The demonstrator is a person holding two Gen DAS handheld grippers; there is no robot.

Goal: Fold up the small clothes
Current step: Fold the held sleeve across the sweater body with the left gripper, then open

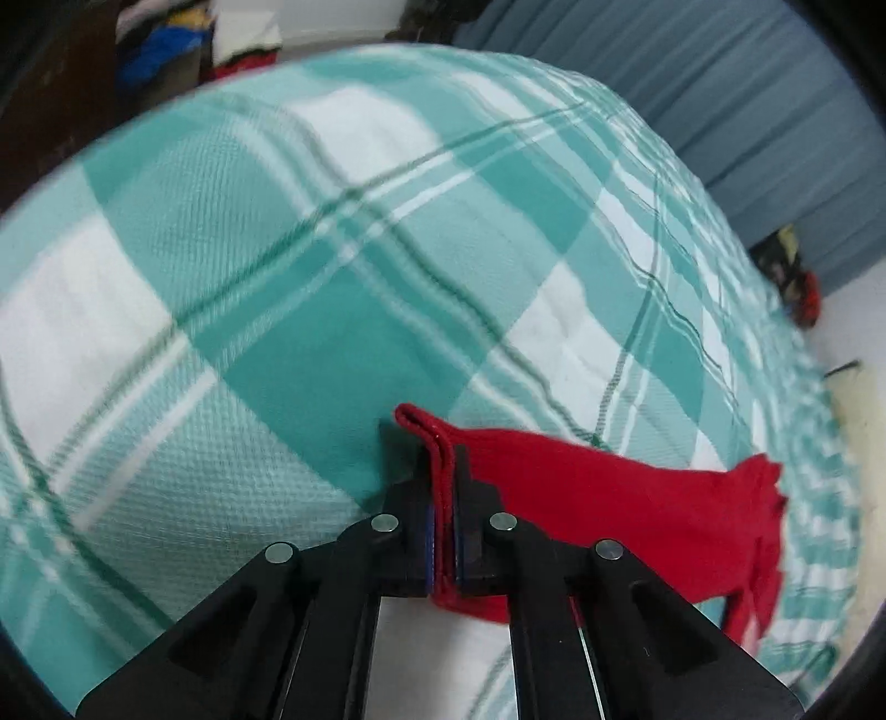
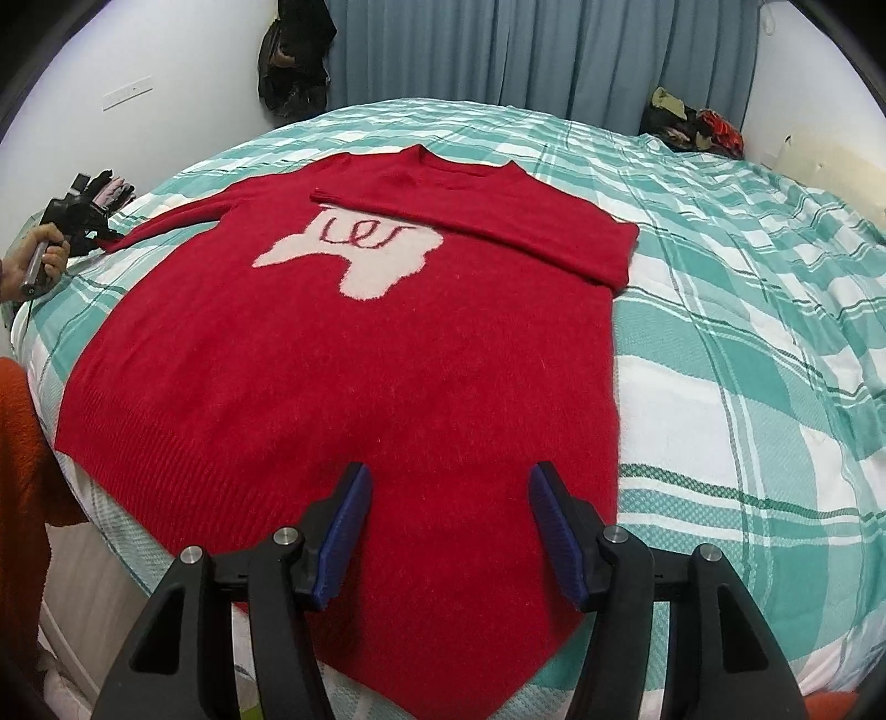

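A red sweater (image 2: 343, 354) with a pale pink motif lies flat, front up, on the green and white checked bedspread (image 2: 747, 310). Its right sleeve (image 2: 498, 221) is folded across the chest. Its left sleeve (image 2: 166, 221) stretches out to the left. My left gripper (image 1: 442, 471) is shut on that sleeve's cuff (image 1: 426, 437), and the sleeve (image 1: 609, 509) trails off to the right. The left gripper also shows in the right wrist view (image 2: 83, 216), held in a hand. My right gripper (image 2: 446, 482) is open and empty, low over the sweater's hem.
Blue curtains (image 2: 554, 50) hang behind the bed. A dark bag (image 2: 293, 61) hangs on the white wall. A pile of clothes (image 2: 692, 124) sits at the bed's far right corner. An orange fabric (image 2: 22, 443) lies at the left edge.
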